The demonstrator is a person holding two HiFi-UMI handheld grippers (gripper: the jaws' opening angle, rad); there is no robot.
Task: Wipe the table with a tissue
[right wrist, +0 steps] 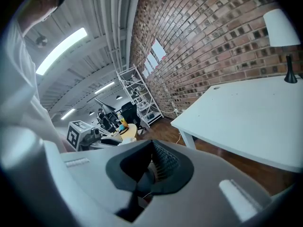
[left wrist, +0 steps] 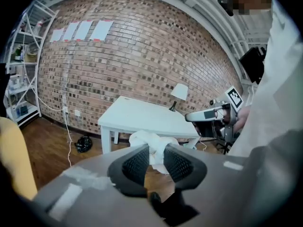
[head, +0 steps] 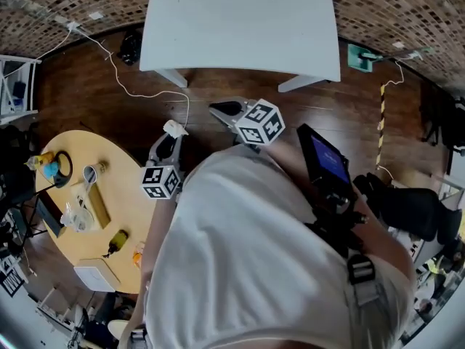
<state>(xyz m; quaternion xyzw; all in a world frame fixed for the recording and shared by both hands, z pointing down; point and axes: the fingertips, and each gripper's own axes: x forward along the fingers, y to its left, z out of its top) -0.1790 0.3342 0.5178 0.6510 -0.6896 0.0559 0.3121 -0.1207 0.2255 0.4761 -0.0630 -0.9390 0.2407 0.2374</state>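
My left gripper (head: 171, 139) is shut on a crumpled white tissue (head: 174, 128), held in the air over the wooden floor. In the left gripper view the tissue (left wrist: 152, 143) bulges out between the two dark pads (left wrist: 136, 162). The white table (head: 240, 22) stands ahead at the top of the head view, with bare floor between it and both grippers. My right gripper (head: 224, 110) hangs beside the left one with its jaws shut and nothing in them. Its pads (right wrist: 163, 161) meet in the right gripper view, where the white table (right wrist: 246, 117) lies to the right.
A round yellow table (head: 123, 195) at the left carries a tape roll (head: 61, 167), bottles and a box. White cables (head: 138, 93) and a black bag (head: 131, 47) lie on the floor. A lamp (left wrist: 179, 92) stands on the white table. A black chair (head: 407, 206) is at the right.
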